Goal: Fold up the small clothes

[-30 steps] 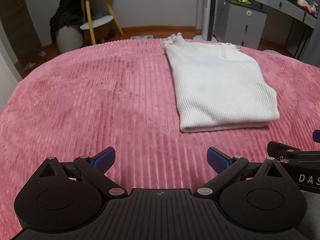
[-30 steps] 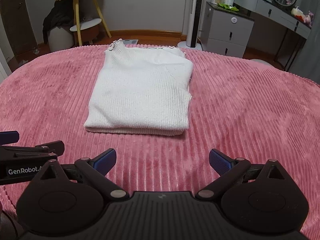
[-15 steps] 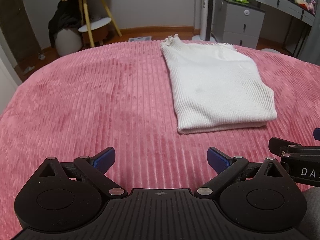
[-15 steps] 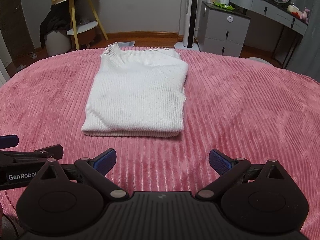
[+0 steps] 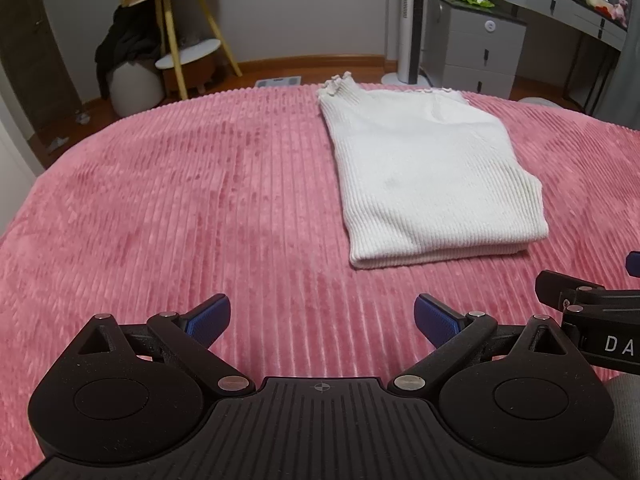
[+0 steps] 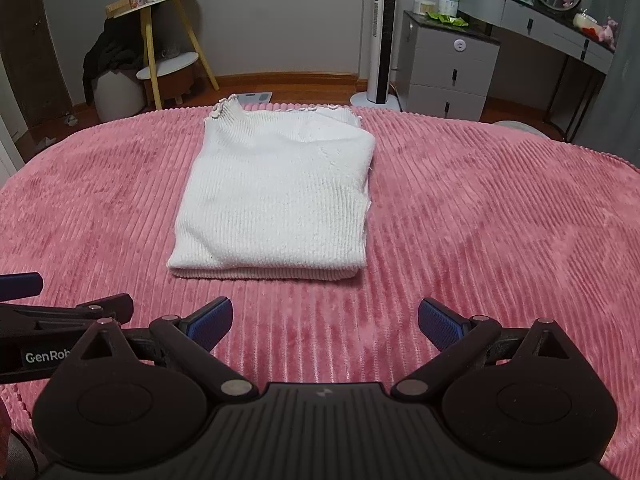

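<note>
A white ribbed knit sweater (image 5: 428, 172) lies folded into a flat rectangle on the pink corduroy bedspread (image 5: 180, 200), collar at the far end. It also shows in the right wrist view (image 6: 276, 196). My left gripper (image 5: 322, 318) is open and empty, near the bed's front, left of and short of the sweater. My right gripper (image 6: 325, 320) is open and empty, just in front of the sweater's near folded edge. Each gripper shows at the edge of the other's view.
Beyond the bed's far edge stand a yellow-legged side table (image 5: 180, 32) with dark clothes, a white tower fan (image 6: 382, 32), a grey drawer unit (image 6: 448, 64) and a dressing table (image 6: 560, 36). Pink bedspread (image 6: 500, 220) surrounds the sweater.
Both grippers have drawn back and risen slightly, so the sweater sits a little farther off in both views. The sweater has not moved. Both stay open.
</note>
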